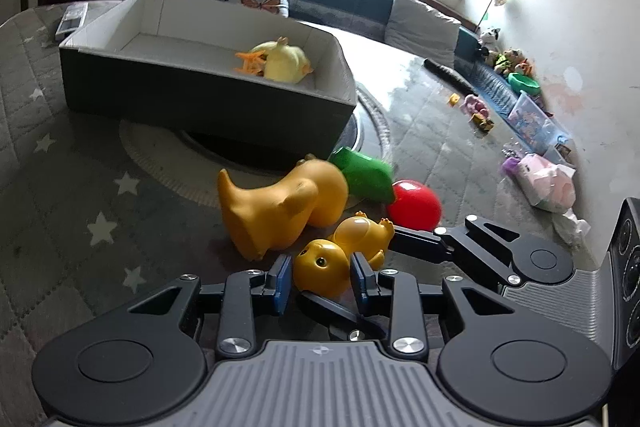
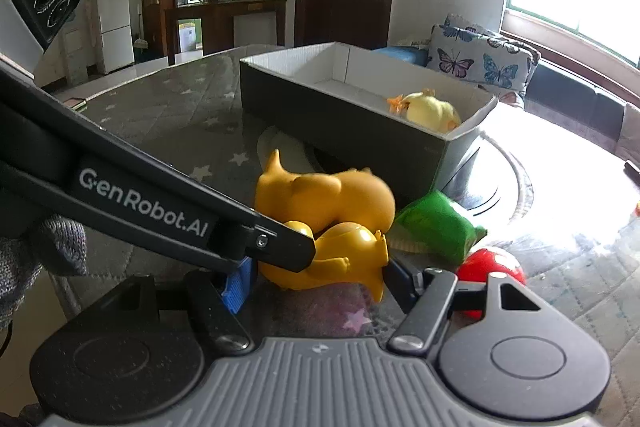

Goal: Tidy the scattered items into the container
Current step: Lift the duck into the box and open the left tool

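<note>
The left tongs (image 1: 320,281) are pinching the head of the small glossy yellow plastic duck figure (image 1: 344,253), blue pads pressed against either side of it, while the right tongs (image 2: 316,277) are straddling the same toy's body and feet from the other side; whether those are actually squeezing it cannot be told, since the left tool's arm crosses in front of one finger. The toy is lying on its back on the grey star-patterned quilted tabletop (image 1: 80,187), touching the larger matte orange-yellow rubber duck (image 1: 280,207) that is tipped on its side just behind it. A green plastic toy (image 1: 366,175) and a shiny red ball (image 1: 416,205) are sitting just beside that pair. The dark-walled, white-lined rectangular box (image 1: 200,95) is standing farther back on a round mat, already holding a pale yellow plush duck with orange feet (image 1: 286,61). The likely trouble from here is the grip itself: the head is round and slick (a poor surface for flat pads), so the figure could squirt out or swivel as it is lifted. With both tools crowded on one small toy, they could also be pulling against each other, or the fingers could knock together. A low lift may drag the big duck along, nudge the ball into rolling away, or catch the box's near wall.
</note>
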Available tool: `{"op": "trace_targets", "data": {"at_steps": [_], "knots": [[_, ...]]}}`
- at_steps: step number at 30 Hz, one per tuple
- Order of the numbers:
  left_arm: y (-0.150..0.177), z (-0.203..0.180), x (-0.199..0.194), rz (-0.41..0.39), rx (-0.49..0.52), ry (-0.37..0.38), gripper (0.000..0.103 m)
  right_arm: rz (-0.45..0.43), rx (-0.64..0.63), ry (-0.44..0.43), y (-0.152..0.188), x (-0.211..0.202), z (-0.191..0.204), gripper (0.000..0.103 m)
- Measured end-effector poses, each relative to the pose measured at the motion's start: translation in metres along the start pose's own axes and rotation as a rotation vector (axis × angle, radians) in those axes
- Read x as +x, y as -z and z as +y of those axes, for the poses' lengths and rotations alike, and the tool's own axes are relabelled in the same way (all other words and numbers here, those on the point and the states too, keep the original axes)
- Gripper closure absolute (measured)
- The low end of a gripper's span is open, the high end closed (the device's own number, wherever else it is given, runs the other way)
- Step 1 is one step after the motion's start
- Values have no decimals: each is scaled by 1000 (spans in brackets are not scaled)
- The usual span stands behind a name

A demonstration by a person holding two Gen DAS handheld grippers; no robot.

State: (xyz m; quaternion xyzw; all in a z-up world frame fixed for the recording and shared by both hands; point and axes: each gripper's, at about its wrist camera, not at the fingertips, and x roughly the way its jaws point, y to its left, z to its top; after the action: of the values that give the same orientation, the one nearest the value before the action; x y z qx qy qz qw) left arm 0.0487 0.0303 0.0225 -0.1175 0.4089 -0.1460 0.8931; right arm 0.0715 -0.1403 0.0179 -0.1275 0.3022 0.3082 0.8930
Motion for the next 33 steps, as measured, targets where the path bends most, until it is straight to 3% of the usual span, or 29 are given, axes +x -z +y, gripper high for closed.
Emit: {"op": "trace_targets", "data": {"at_steps": [8, 17, 24, 33], "knots": [[-16, -7, -12, -49, 46, -9, 69, -47, -14, 14, -18, -7, -4, 33], [-58, -5, -18, -115, 110, -34, 69, -121, -34, 37, -57, 1, -14, 33], [-102, 2, -1, -132, 166, -68, 69, -149, -36, 55, -90, 29, -28, 33], [-140, 20, 39, -92, 193, -88, 70, -118, 35, 59, -116, 78, -54, 33]]}}
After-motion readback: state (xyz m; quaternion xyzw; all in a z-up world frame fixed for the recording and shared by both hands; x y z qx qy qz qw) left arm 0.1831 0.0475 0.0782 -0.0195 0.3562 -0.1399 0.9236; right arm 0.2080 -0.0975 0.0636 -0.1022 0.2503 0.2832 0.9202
